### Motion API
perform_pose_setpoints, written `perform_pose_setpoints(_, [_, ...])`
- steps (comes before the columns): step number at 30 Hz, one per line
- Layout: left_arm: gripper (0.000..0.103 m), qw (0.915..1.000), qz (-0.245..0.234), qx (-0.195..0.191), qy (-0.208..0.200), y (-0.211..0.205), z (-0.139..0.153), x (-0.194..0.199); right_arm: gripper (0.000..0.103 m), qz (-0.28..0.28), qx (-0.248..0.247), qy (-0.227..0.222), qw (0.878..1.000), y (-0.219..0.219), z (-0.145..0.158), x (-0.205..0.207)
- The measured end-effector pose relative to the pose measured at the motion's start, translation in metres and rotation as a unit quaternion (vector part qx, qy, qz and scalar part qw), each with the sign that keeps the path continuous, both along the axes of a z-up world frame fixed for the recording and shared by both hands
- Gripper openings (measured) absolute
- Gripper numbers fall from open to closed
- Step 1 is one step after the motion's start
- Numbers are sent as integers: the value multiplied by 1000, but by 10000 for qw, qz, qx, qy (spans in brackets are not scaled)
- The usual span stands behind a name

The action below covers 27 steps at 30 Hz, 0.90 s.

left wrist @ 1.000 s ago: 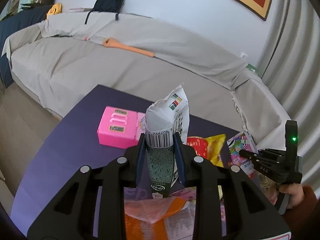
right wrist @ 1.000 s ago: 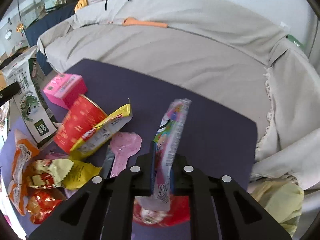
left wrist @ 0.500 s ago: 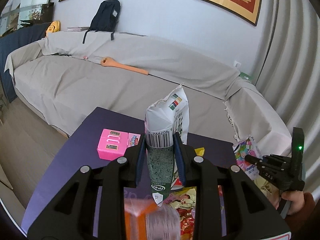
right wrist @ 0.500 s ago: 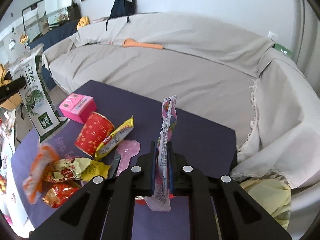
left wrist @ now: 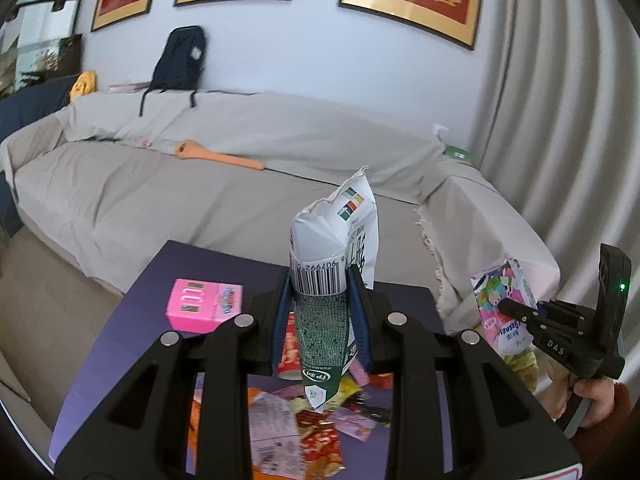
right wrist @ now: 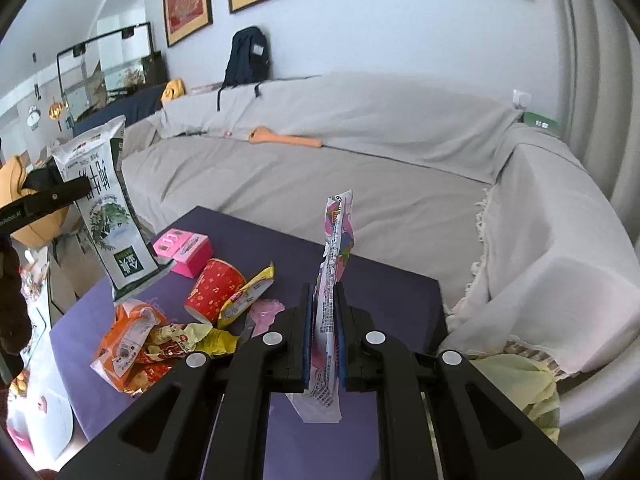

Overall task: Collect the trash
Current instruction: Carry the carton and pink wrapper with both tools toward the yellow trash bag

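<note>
In the left wrist view the left gripper (left wrist: 322, 316) has its fingers pressed narrow on a tall white and green bag (left wrist: 334, 264), which stands upright with a torn top and a barcode on its crumpled side, above the purple surface (left wrist: 132, 344). This view alone shows the flat face of the pink wrapper (left wrist: 502, 304), with cartoon print, pinched by the right gripper (left wrist: 516, 310) off the right edge of the surface, near the grey sofa cover (left wrist: 200, 184). A pink box (left wrist: 204, 310) with sharp corners lies near the far left edge, and shiny crumpled wrappers (left wrist: 320, 436) lie under the fingers. In the right wrist view the pink wrapper (right wrist: 332, 280) shows only as a thin edge, squeezed between the closed fingers of the right gripper (right wrist: 324, 340). This view alone shows the printed front of the white and green bag (right wrist: 108, 208), lifted at the left, and the trash heap clearly: a red paper cup (right wrist: 214, 290) on its side, a yellow packet (right wrist: 248, 296), an orange pouch (right wrist: 128, 336). The right half of the surface (right wrist: 400, 292) is bare up to its edge beside the sofa.
</note>
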<state>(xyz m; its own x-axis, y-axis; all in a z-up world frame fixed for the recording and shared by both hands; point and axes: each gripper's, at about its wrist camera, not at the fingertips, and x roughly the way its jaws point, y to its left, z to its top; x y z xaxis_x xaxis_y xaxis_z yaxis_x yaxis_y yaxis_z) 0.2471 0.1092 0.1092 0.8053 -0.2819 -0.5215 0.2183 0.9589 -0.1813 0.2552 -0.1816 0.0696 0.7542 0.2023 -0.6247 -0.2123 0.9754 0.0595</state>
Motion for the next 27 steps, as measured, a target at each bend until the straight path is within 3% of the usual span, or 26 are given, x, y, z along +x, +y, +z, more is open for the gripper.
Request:
perform_pose_setpoints(9, [26, 9978, -643, 153, -18, -77, 8, -9, 11, -429, 190, -301, 9984, -65, 12, -41])
perform_pose_setpoints(17, [26, 9858, -1636, 372, 49, -190, -2, -19, 11, -1204, 270, -463, 9913, -159, 4, -88])
perform_pose_setpoints(23, [26, 9718, -2309, 273, 390, -270, -32, -10, 11, -1701, 300, -437, 9840, -217, -15, -111])
perform_pose_setpoints(27, [26, 9638, -2502, 169, 905, -318, -71, 10, 11, -1916, 355, -349, 9802, -243, -30, -115])
